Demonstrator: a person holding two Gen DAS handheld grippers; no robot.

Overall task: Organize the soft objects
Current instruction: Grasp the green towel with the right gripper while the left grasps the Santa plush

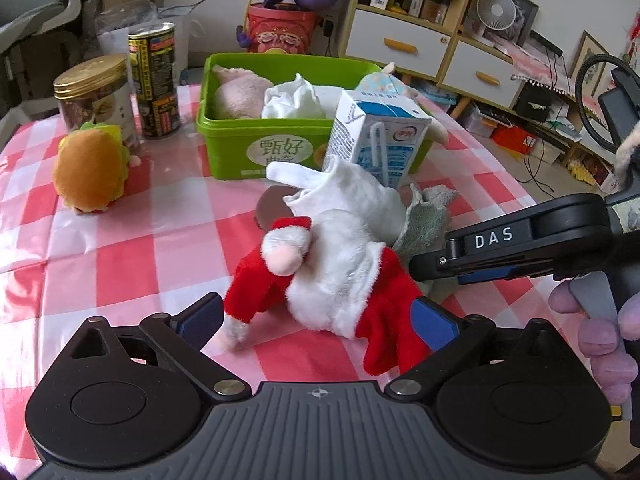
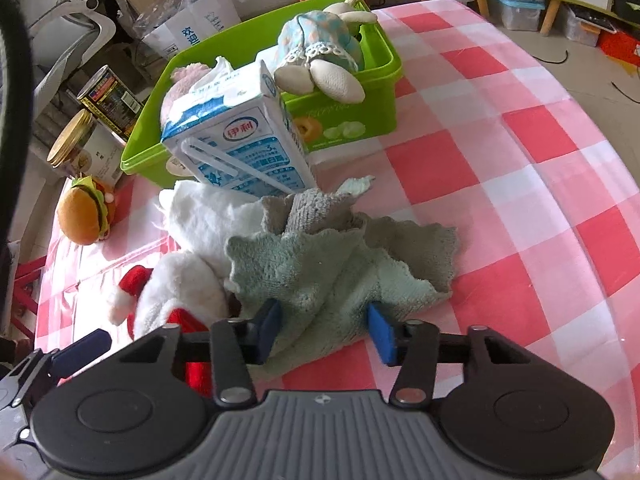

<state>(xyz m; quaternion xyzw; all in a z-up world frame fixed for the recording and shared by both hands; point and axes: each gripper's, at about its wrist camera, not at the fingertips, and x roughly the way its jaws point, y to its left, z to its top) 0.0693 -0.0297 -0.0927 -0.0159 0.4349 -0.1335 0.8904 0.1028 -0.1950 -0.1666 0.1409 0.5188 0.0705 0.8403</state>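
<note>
Pink-and-white checked tablecloth [image 1: 120,264] over the table. At far left, a burger plush [image 1: 90,170], upright, in front of a gold-lidded jar [image 1: 94,94] and a tall can [image 1: 154,80]. A green bin [image 1: 224,140] is seen mid-table, holding a pink plush [image 1: 236,94], white cloth [image 1: 294,100] and a doll in a blue dress [image 2: 320,46] lying over its rim. A milk carton [image 1: 374,138] stands against the bin's front. Left gripper [image 1: 316,320]: spread wide around a Santa plush [image 1: 332,276], nothing clamped. Right gripper [image 2: 324,328]: parted, straddling a grey-green towel [image 2: 332,264], not pinched.
</note>
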